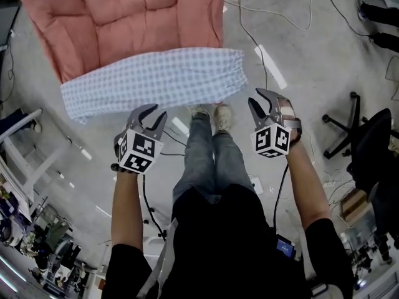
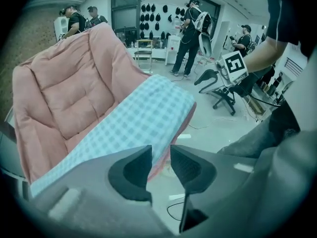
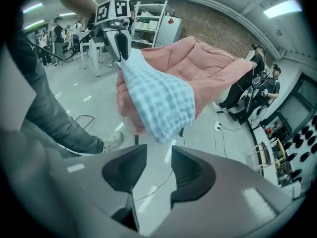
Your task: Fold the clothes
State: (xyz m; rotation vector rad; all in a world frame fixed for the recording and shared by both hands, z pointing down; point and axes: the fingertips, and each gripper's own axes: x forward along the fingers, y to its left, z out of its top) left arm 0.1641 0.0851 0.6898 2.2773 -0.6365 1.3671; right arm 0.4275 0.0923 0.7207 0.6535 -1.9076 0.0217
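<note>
While the pink padded chair [image 1: 118, 17] fills the upper left of the frame, the folded checked cloth [image 1: 156, 80] lies across its front edge at centre. Just below it, your left gripper [image 1: 156, 111] and right gripper [image 1: 254, 97] each have their fingers slightly spread, pinching nothing.

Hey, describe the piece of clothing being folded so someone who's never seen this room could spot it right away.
Find the big salmon-pink padded chair at the top of the head view. Draped across its front edge lies the garment: a long, pale blue-and-white checked strip with a gathered end, the only patterned fabric against the plain pink cushions.
</note>
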